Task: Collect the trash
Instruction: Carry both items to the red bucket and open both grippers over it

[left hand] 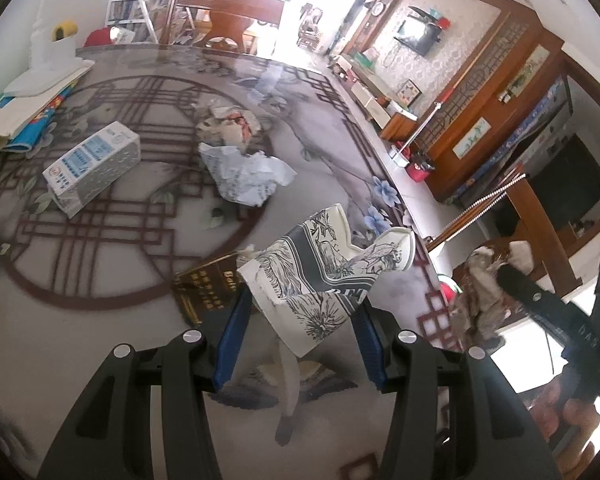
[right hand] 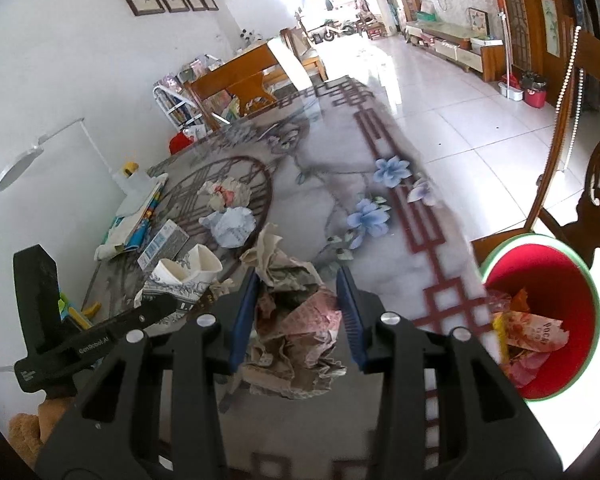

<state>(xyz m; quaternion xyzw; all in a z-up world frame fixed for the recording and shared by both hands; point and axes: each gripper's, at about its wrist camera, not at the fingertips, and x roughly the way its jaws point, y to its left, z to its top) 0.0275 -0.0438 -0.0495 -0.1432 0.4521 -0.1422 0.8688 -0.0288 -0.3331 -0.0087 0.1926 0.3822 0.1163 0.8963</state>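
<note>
Your left gripper [left hand: 302, 300]: blue pads closed partway on a crushed paper cup [left hand: 324, 276] with a dark ink print, held above the table [left hand: 100, 320], its open mouth tilted up to the right. A brown packet with gold lettering [left hand: 204, 288] lies on the tabletop just behind the left pad.

Your right gripper [right hand: 298, 312]: pads pressed against both sides of a crumpled brown-and-pink paper wad [right hand: 296, 320], which bulges above and below them.

On the table beyond, near the middle: a blue-white crumpled paper [left hand: 244, 172], and touching its far side a beige crumpled paper with a red patch [left hand: 232, 122]. Left of these, a white-and-blue carton [left hand: 92, 168] lies on its side. Booklets and papers [left hand: 28, 108] are stacked at the far left edge.

Off the table's right edge, seen from the right wrist: a red bin with a green rim [right hand: 548, 276], holding orange and pink wrappers [right hand: 528, 336].
</note>
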